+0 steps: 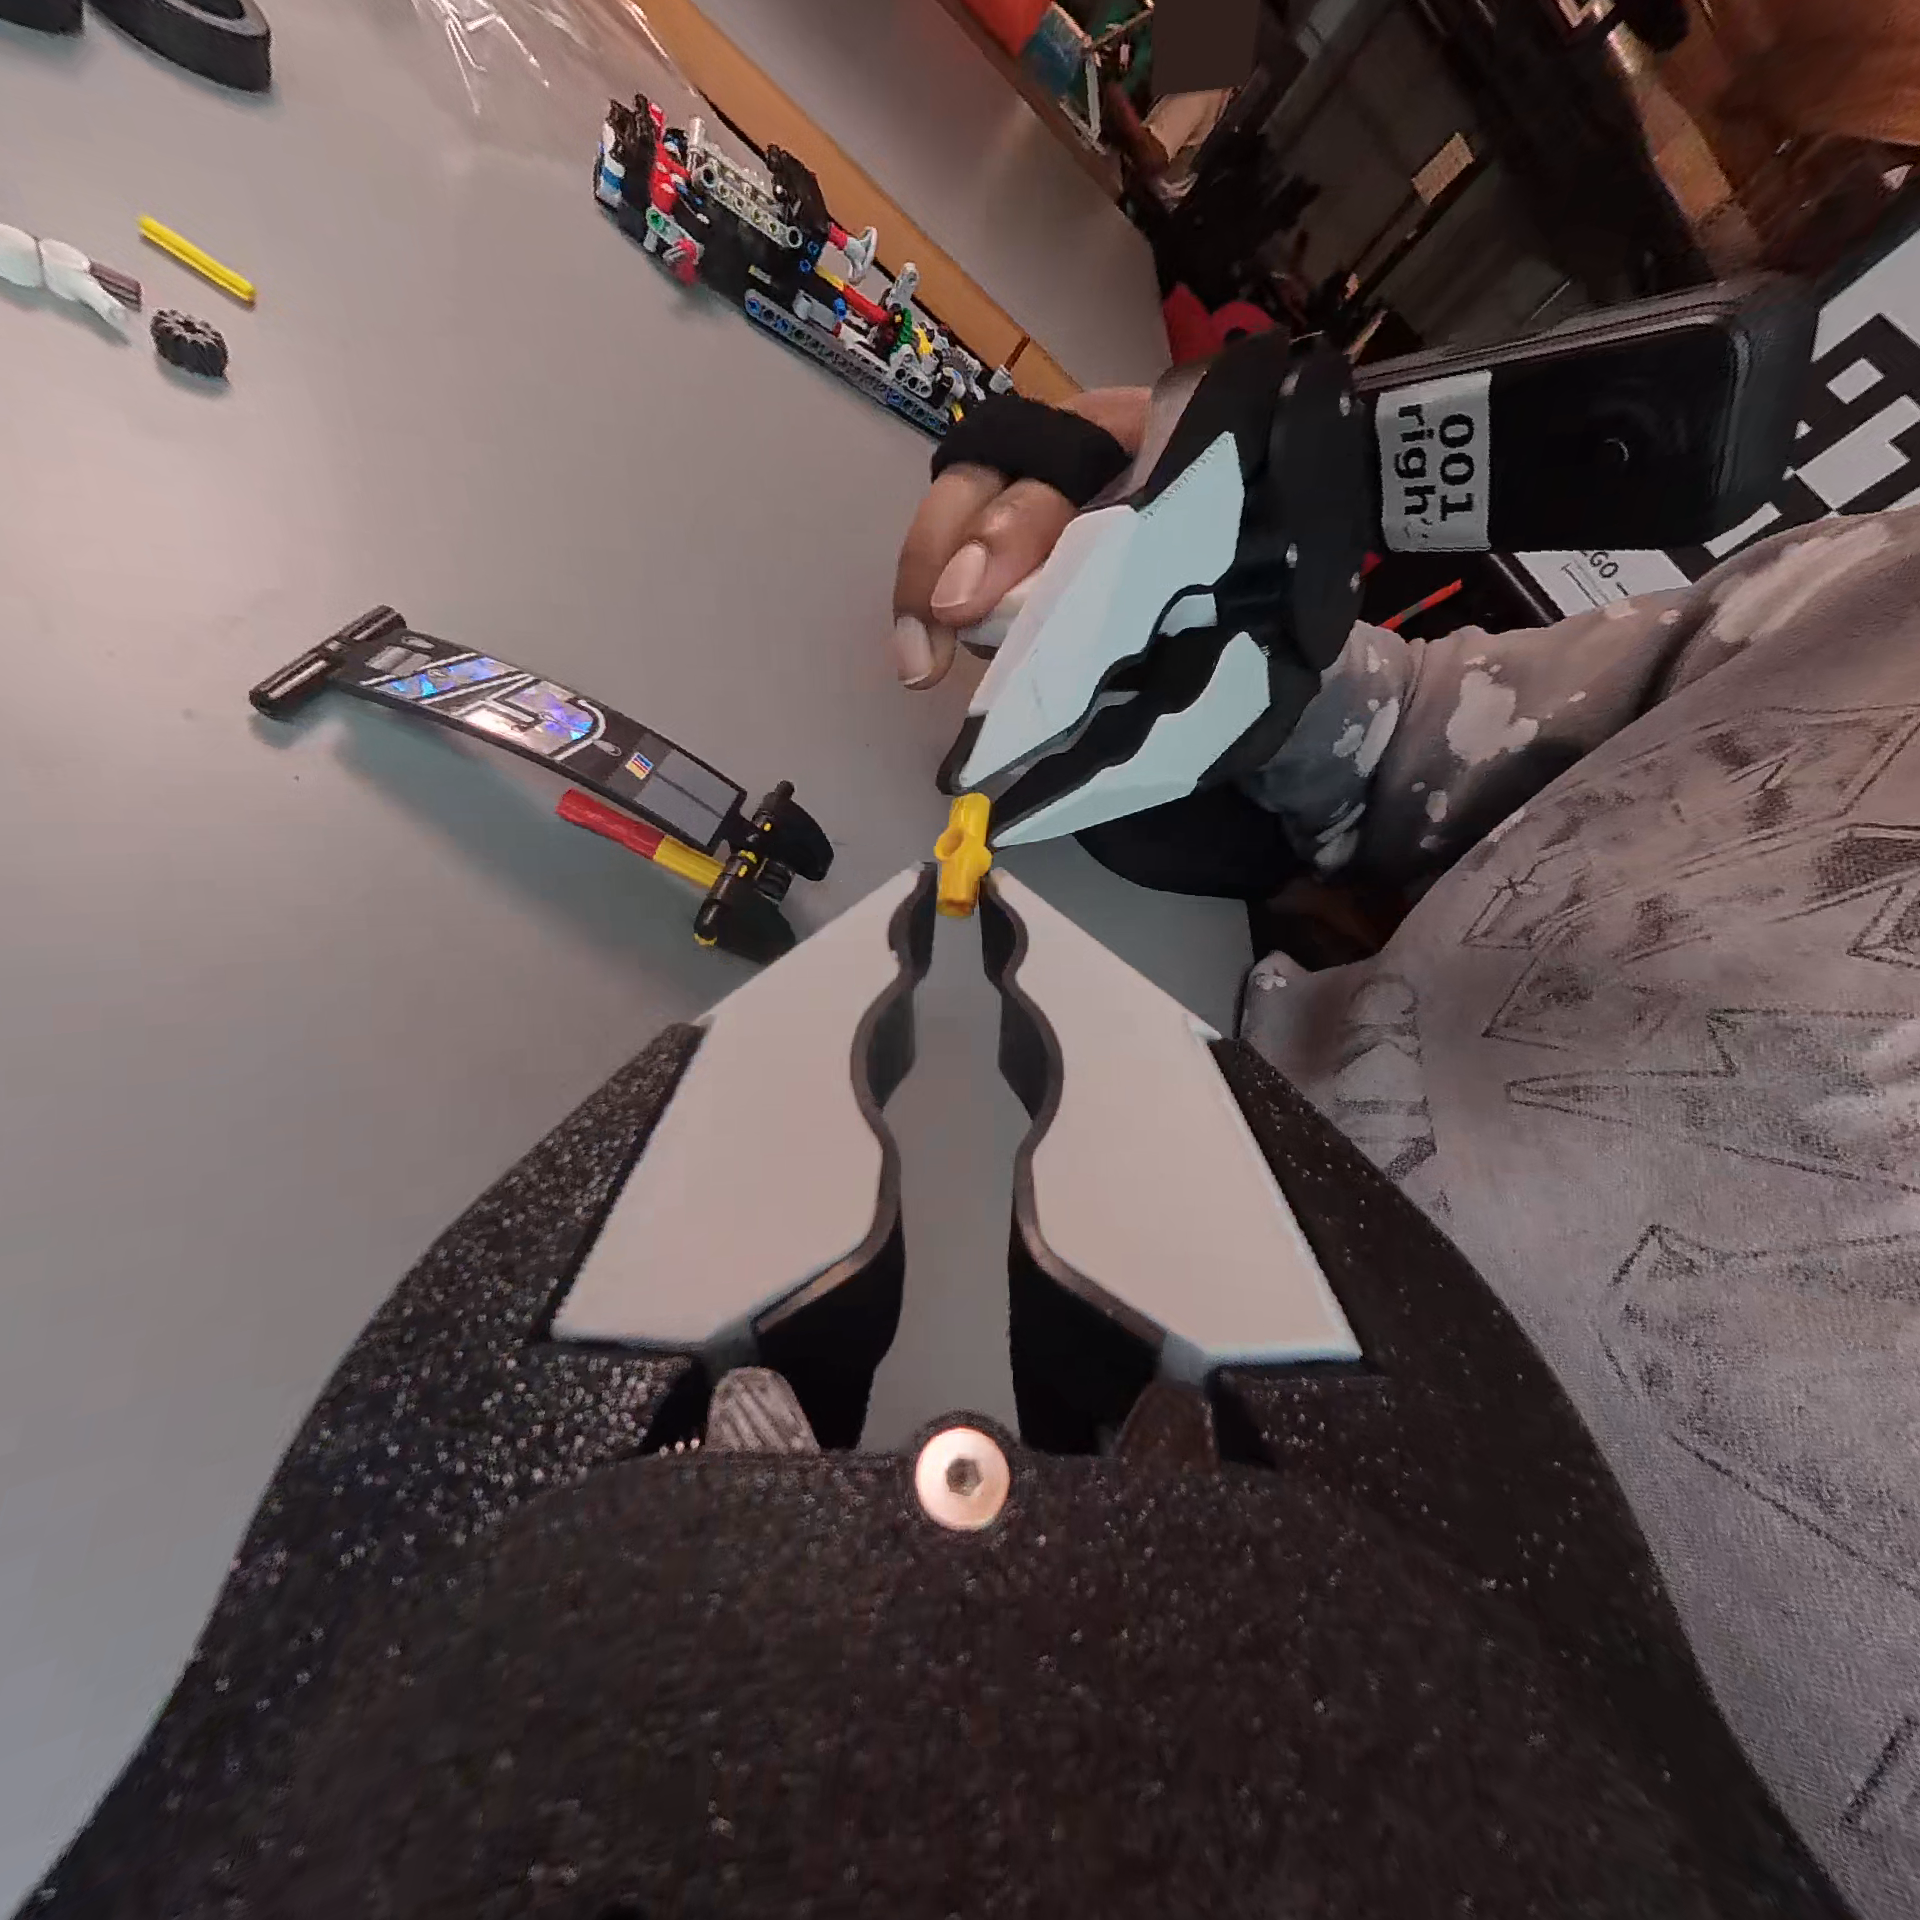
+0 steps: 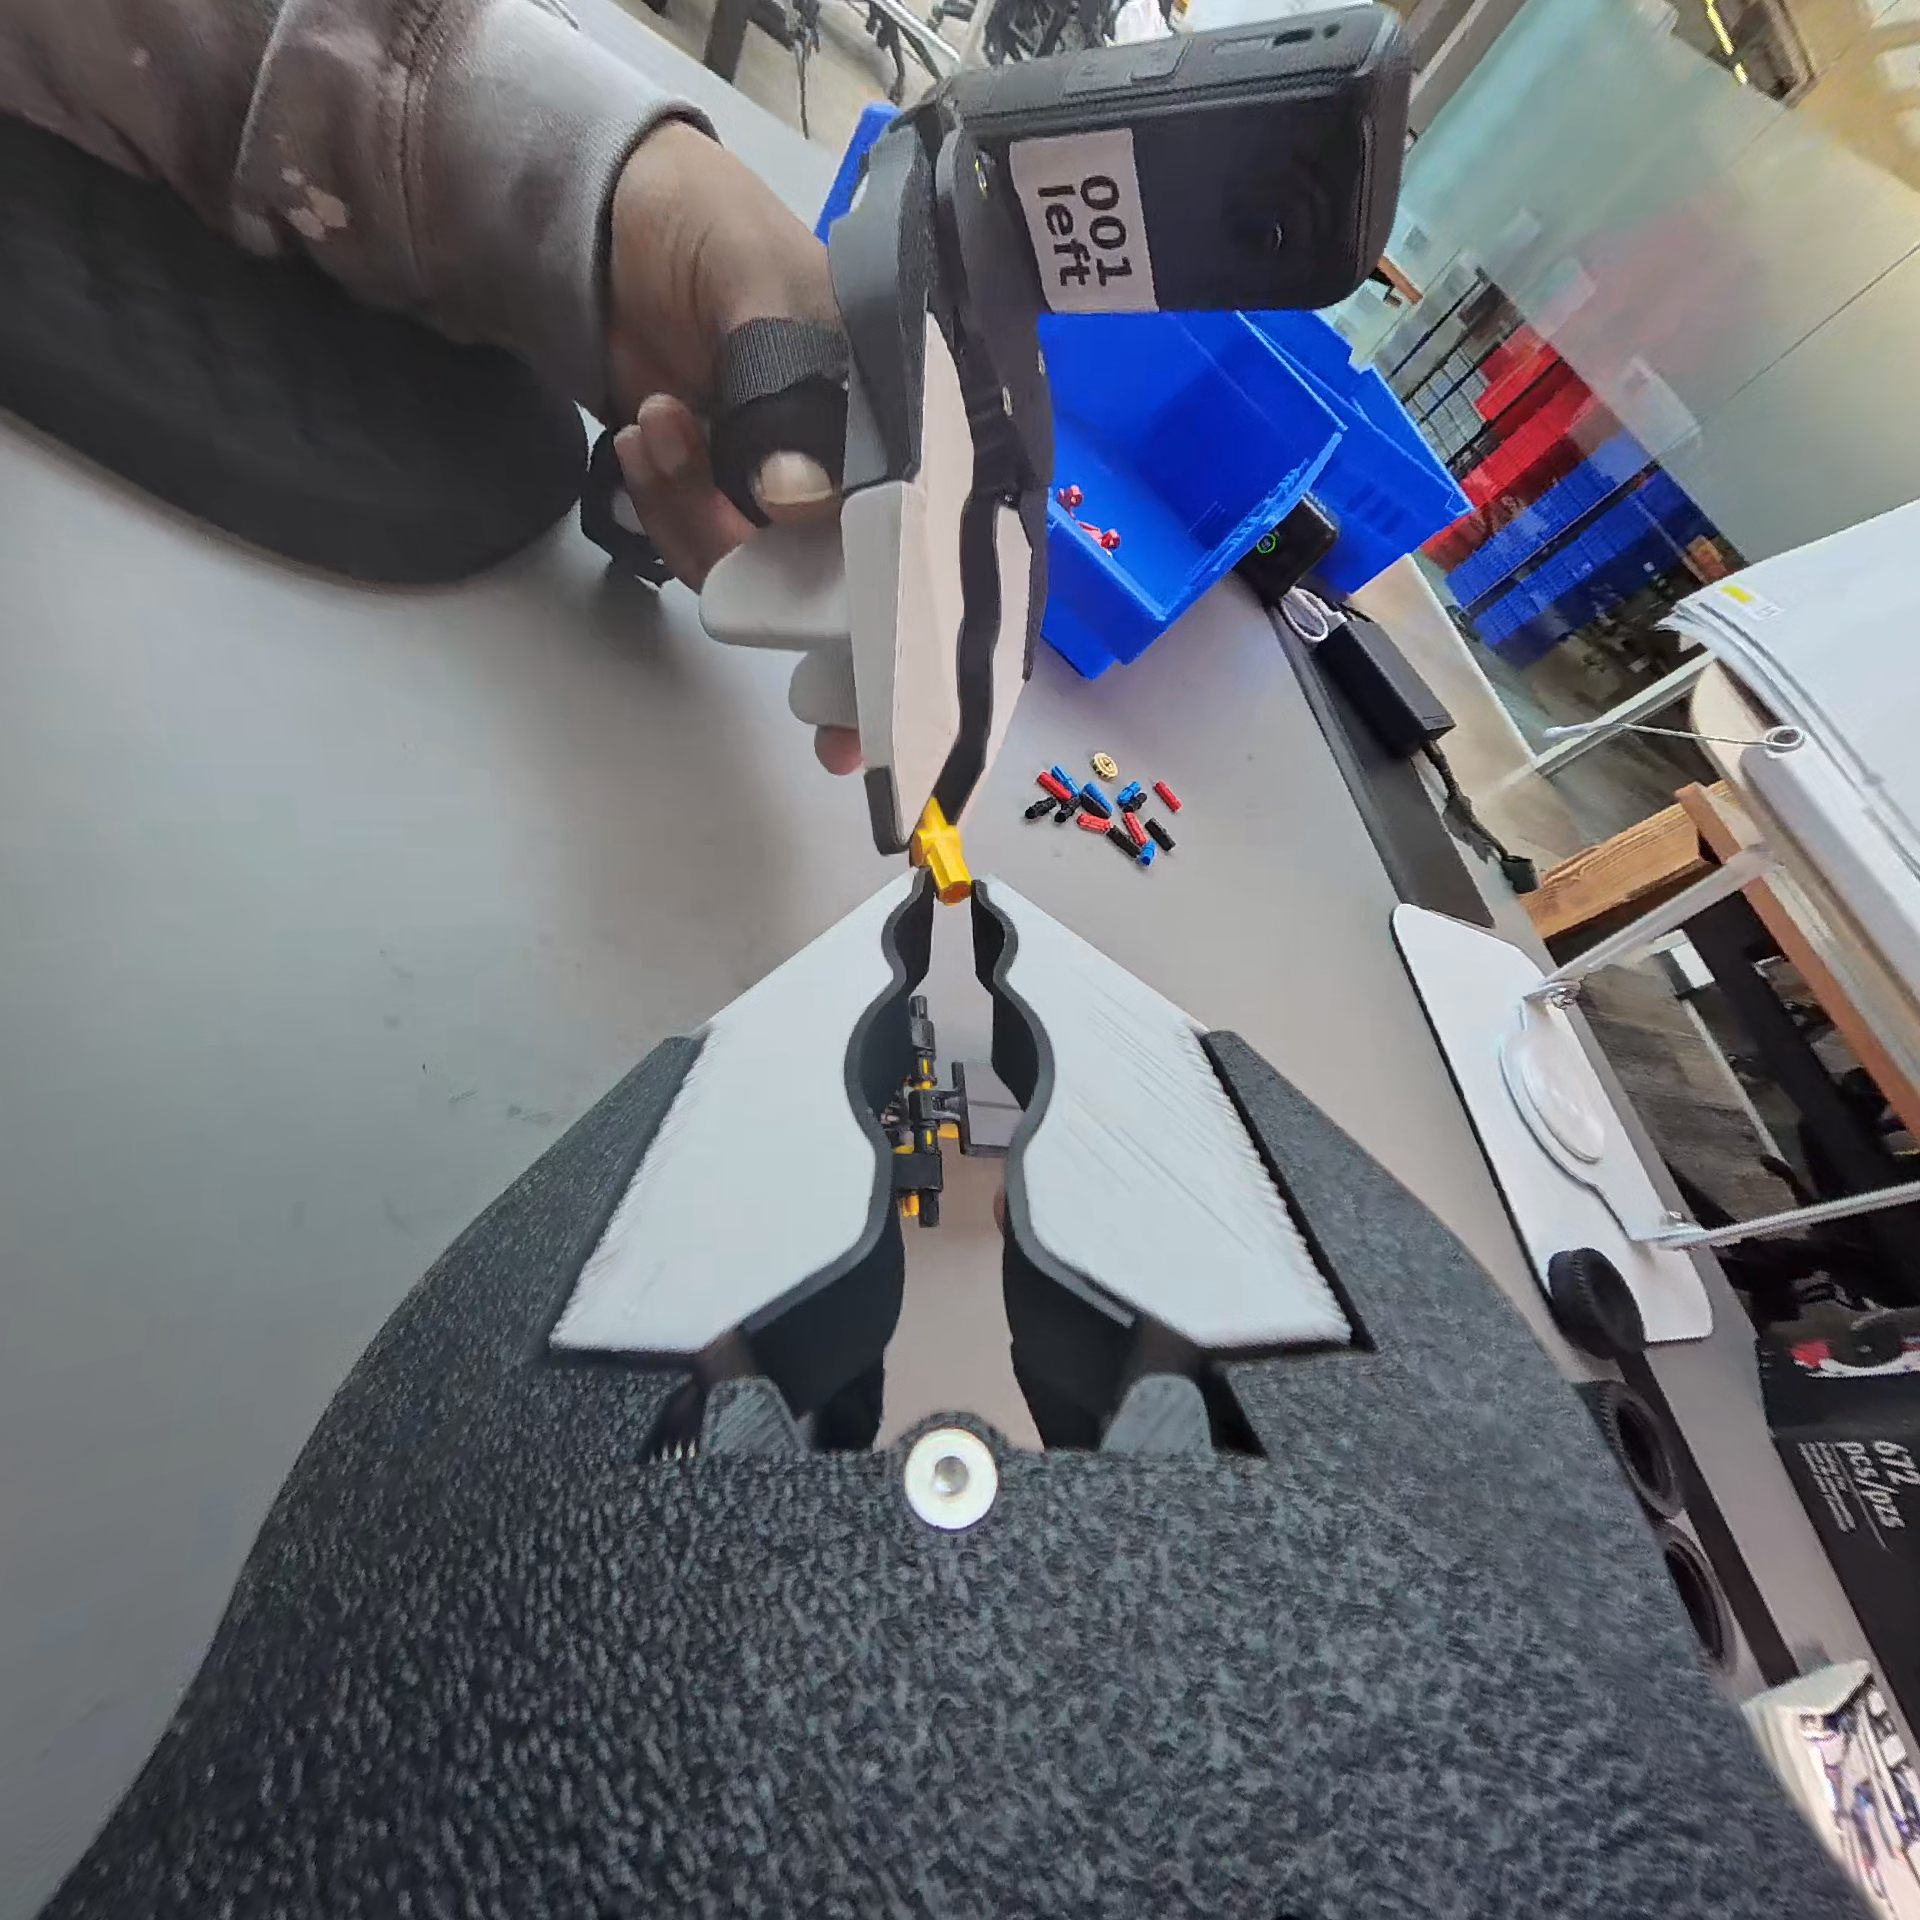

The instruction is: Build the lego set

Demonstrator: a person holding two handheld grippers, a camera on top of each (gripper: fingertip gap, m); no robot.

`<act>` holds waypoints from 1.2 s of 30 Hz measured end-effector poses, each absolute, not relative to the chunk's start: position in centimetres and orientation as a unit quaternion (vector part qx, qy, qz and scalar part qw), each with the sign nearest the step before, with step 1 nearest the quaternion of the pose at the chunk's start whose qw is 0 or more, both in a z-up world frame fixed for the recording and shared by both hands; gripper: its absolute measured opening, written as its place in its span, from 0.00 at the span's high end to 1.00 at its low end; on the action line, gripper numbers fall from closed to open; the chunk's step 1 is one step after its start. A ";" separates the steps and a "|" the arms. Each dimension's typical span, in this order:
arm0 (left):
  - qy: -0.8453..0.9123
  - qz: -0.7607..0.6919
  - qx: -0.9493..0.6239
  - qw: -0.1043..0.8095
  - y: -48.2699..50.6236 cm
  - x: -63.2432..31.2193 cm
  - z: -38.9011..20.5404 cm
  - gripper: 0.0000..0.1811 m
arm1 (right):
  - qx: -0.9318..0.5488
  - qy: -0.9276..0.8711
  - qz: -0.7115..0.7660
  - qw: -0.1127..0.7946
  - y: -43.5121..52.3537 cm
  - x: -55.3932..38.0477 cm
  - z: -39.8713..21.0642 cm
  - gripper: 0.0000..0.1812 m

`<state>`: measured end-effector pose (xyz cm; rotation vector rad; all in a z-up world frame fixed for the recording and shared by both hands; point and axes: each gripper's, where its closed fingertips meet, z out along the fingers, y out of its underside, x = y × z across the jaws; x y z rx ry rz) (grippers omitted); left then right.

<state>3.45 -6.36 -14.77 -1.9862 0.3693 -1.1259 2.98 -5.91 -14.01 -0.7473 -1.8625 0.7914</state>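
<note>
A small yellow connector piece hangs in the air above the grey table, pinched from both ends. My left gripper is shut on its lower end. My right gripper comes in from the upper right and is shut on its other end. In the right wrist view the same piece sits between my right gripper and the left gripper, tip to tip. A black curved panel assembly with a shiny sticker and a red and yellow axle lies on the table to the left.
A long part-built chassis lies at the far table edge. A yellow axle, a black gear and tyres lie far left. Loose pins, blue bins and more tyres show in the right wrist view. The grippers are tip to tip, or close to it. Both grippers' tips are roughly 20 cm from the black gear.
</note>
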 end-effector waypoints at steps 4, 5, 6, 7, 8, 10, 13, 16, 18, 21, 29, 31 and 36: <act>0.151 -0.430 -0.782 0.425 -6.3 3.2 -14.2 0.97 | -0.301 -0.758 0.320 0.483 -5.9 2.9 -13.8 0.98; 0.155 -0.418 -0.784 0.432 -6.2 3.1 -14.2 0.97 | -0.301 -0.756 0.318 0.487 -5.8 2.8 -13.7 0.98; 0.160 -0.401 -0.787 0.441 -6.1 2.9 -14.1 0.97 | -0.304 -0.751 0.321 0.491 -5.6 2.7 -13.6 0.98; 0.161 -0.373 -0.791 0.457 -5.7 2.2 -13.9 0.97 | -0.314 -0.745 0.321 0.493 -5.1 2.7 -13.5 0.98; 0.155 -0.338 -0.797 0.477 -5.3 0.9 -13.5 0.97 | -0.328 -0.742 0.318 0.491 -4.4 2.7 -13.6 0.92; 0.114 -0.248 -0.801 0.533 -4.1 -3.4 -12.1 0.97 | -0.370 -0.741 0.320 0.459 -2.8 3.1 -14.2 0.87; -0.008 -0.044 -0.815 0.577 -3.9 -14.3 -11.2 0.97 | -0.407 -0.763 0.324 0.385 -1.8 4.6 -16.3 0.82; -0.114 0.069 -0.828 0.545 -6.3 -21.9 -12.3 0.97 | -0.433 -0.781 0.316 0.322 -1.4 5.8 -18.6 0.83; -0.168 0.100 -0.829 0.523 -7.6 -24.6 -13.4 0.97 | -0.438 -0.785 0.315 0.303 -1.4 6.0 -19.5 0.87; -0.196 0.093 -0.831 0.512 -8.2 -25.3 -14.3 0.95 | -0.444 -0.787 0.312 0.293 -1.5 5.8 -20.3 0.89; -0.118 0.093 -0.810 0.567 -6.7 -22.0 -12.2 0.86 | -0.445 -0.789 0.311 0.287 -2.0 5.4 -21.1 0.89; -0.045 0.046 -0.812 0.580 -5.4 -18.2 -12.0 0.87 | -0.438 -0.791 0.309 0.296 -2.0 5.3 -21.0 0.93; 0.109 -0.193 -0.834 0.505 -4.4 -5.8 -15.3 0.79 | -0.416 -0.786 0.324 0.323 -2.3 5.0 -19.8 0.99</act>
